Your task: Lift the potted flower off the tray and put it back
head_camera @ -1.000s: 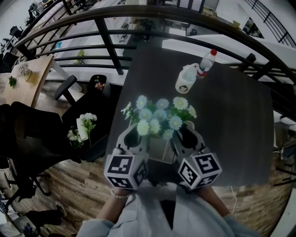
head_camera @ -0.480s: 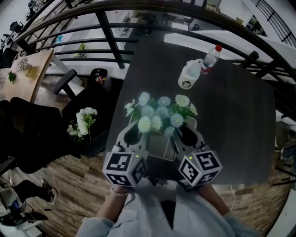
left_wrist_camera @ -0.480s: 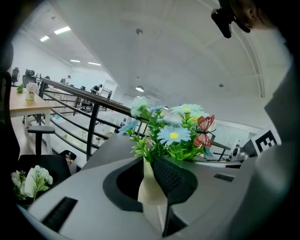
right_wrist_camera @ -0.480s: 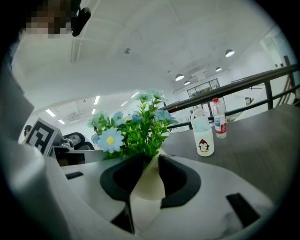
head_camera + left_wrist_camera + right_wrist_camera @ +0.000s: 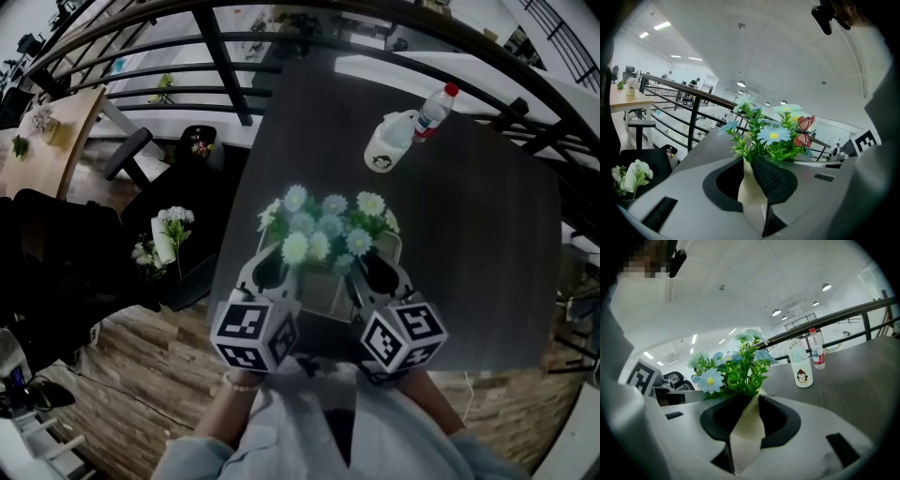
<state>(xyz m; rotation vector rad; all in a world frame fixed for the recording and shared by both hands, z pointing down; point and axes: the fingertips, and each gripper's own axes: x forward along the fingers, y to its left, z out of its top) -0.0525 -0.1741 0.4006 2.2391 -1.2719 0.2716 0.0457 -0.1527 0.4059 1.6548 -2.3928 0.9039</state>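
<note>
Near the table's (image 5: 469, 234) near edge, over a pale tray (image 5: 330, 298): potted flower (image 5: 323, 230), blue and white blooms, cream pot. Pinched on its left side by the left gripper (image 5: 750, 177), on its right side by the right gripper (image 5: 750, 414). Contact with the tray unclear.

Right tongs (image 5: 751, 401) clamp potted flower (image 5: 740, 378); penguin cup (image 5: 802, 373) behind.

Head cam: steeply down from above. Both gripper cams: low, v. close, along jaws; all share potted flower (image 5: 328, 230).
</note>
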